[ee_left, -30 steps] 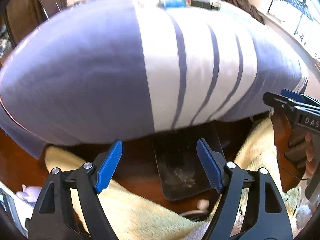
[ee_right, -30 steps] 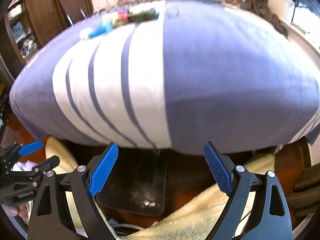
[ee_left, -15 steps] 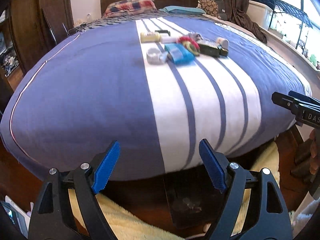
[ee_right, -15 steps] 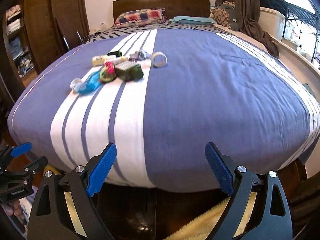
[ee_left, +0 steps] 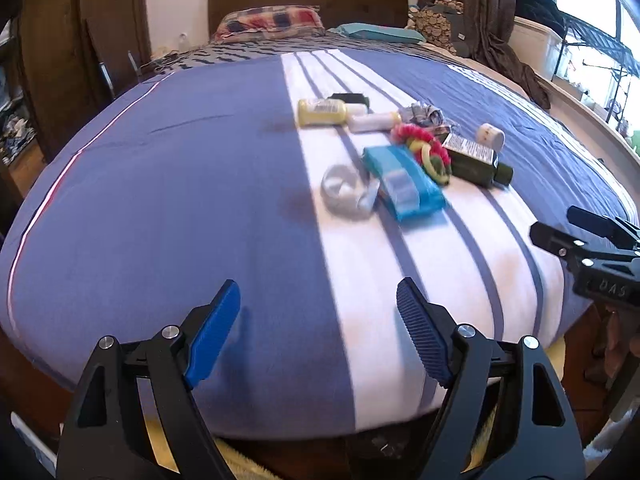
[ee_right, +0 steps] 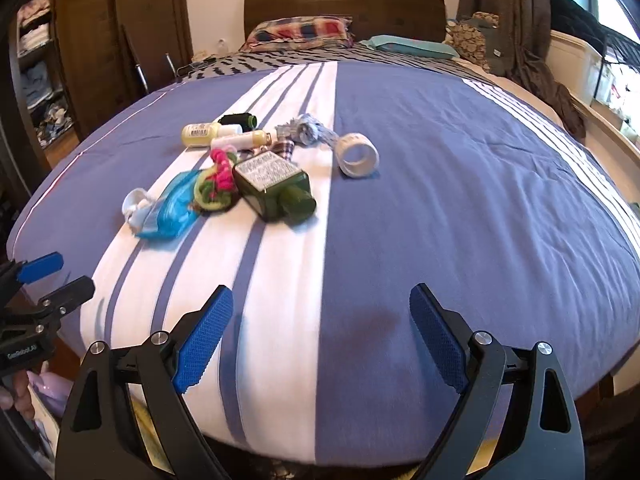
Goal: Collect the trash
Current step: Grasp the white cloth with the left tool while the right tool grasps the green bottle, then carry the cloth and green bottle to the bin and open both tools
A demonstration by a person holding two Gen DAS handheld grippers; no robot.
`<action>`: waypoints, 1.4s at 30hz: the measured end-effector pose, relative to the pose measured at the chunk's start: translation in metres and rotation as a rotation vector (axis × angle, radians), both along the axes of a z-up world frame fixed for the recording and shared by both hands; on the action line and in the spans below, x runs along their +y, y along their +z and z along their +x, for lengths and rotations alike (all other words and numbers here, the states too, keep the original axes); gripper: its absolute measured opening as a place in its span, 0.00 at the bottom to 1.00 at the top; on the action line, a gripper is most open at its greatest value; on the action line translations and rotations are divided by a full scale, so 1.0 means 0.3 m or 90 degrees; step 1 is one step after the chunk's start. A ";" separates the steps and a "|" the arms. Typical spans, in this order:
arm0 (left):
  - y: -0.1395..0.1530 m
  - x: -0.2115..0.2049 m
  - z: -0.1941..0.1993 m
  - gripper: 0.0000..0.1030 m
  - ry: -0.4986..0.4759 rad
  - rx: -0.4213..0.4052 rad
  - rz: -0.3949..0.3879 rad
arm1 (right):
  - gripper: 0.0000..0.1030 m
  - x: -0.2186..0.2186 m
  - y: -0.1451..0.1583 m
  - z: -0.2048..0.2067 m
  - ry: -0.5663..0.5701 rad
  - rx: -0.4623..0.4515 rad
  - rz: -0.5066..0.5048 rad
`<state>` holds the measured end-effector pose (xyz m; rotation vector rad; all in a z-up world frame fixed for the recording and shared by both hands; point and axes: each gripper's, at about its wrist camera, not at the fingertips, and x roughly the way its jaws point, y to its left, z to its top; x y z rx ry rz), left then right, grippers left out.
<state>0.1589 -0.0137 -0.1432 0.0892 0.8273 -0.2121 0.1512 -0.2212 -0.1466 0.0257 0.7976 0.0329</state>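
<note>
A cluster of items lies on the blue and white striped bedspread (ee_left: 168, 184): a dark green bottle (ee_left: 476, 158) (ee_right: 276, 186), a blue wipes packet (ee_left: 404, 182) (ee_right: 172, 208), a yellow bottle (ee_left: 322, 112) (ee_right: 202, 134), a white tape roll (ee_right: 358, 154) (ee_left: 491, 135), a clear tape roll (ee_left: 346, 192), pink and yellow hair ties (ee_left: 424, 146) (ee_right: 218, 178) and a crumpled wrapper (ee_left: 422, 114) (ee_right: 306, 130). My left gripper (ee_left: 318, 338) is open and empty over the bed's near edge. My right gripper (ee_right: 320, 340) is open and empty, also well short of the cluster.
A dark wooden headboard (ee_right: 344, 8) with a plaid pillow (ee_right: 300, 30) and a teal pillow (ee_right: 408, 46) stands at the far end. A wardrobe (ee_right: 96, 40) is at the left. Curtains and a window shelf (ee_left: 560, 40) are at the right. A yellow rug (ee_left: 248, 456) lies below the bed's foot.
Both grippers have risen from below the foot of the bed and tilted up over the bedspread. The cluster of items now appears closer. Both stay open.
</note>
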 end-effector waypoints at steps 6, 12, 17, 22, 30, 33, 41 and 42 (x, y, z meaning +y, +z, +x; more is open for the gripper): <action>-0.028 -0.042 0.113 0.61 -0.005 0.012 0.002 | 0.77 0.022 -0.023 0.099 0.013 0.001 -0.024; -0.024 -0.069 0.186 0.58 -0.013 0.010 0.001 | 0.77 0.031 -0.019 0.184 0.026 -0.001 -0.015; -0.028 -0.075 0.239 0.54 -0.017 0.012 0.003 | 0.77 0.068 -0.020 0.253 0.048 0.004 -0.030; -0.028 -0.081 0.268 0.38 -0.021 0.013 0.008 | 0.70 0.094 -0.022 0.297 0.071 0.007 -0.037; -0.024 -0.059 0.220 0.23 -0.027 0.013 0.002 | 0.50 0.096 -0.013 0.223 0.074 0.002 -0.042; -0.022 -0.046 0.175 0.22 -0.028 0.013 0.000 | 0.50 0.085 -0.011 0.166 0.065 0.002 -0.040; -0.008 -0.044 0.001 0.22 -0.038 0.010 -0.007 | 0.49 0.058 0.001 0.001 0.058 0.004 -0.012; -0.003 -0.043 -0.019 0.22 -0.039 0.008 -0.009 | 0.49 0.058 0.006 -0.020 0.058 0.001 -0.006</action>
